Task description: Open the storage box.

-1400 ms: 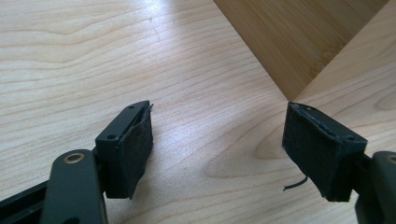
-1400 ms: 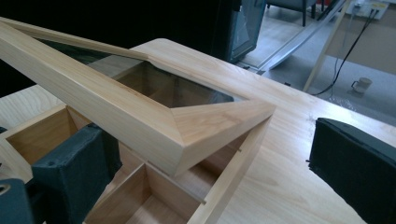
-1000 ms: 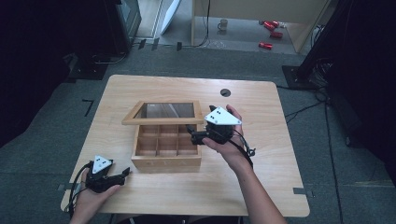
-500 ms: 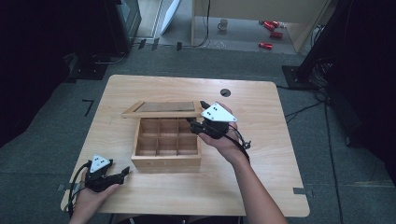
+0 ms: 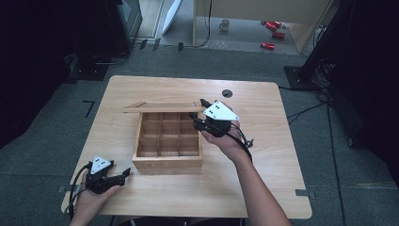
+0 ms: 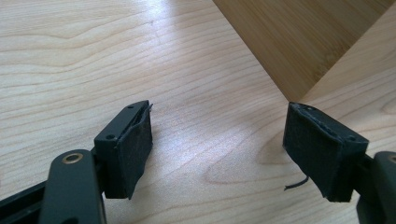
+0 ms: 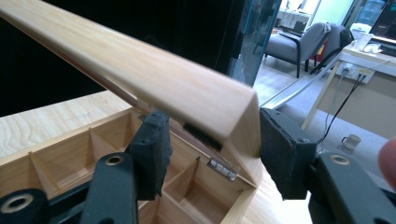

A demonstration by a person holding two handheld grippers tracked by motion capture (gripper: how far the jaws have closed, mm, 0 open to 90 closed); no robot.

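Note:
A wooden box (image 5: 167, 162) with several small compartments stands mid-table, and its hinged lid (image 5: 160, 107) is lifted over the back edge, seen nearly edge-on. My right gripper (image 5: 196, 117) is at the lid's right end and its jaws have just been closing. In the right gripper view the lid (image 7: 140, 70) slants up to the left with its corner pressed between the pads of the right gripper (image 7: 210, 144), above the box (image 7: 46, 154). My left gripper (image 5: 124, 174) rests open at the table's front left. Its jaws (image 6: 217, 149) hold nothing and face the box corner (image 6: 299, 42).
The light wooden table (image 5: 263, 179) has bare room to the right and in front of the box. A round cable hole (image 5: 227, 93) sits near the back edge. A mug (image 5: 225, 23) and red objects (image 5: 272, 45) lie on the floor beyond.
The right gripper's jaws, wide beside the lid a second ago, have closed on its right end. The lid showed its glass pane broadly and now looks like a thin strip. The left gripper stayed put.

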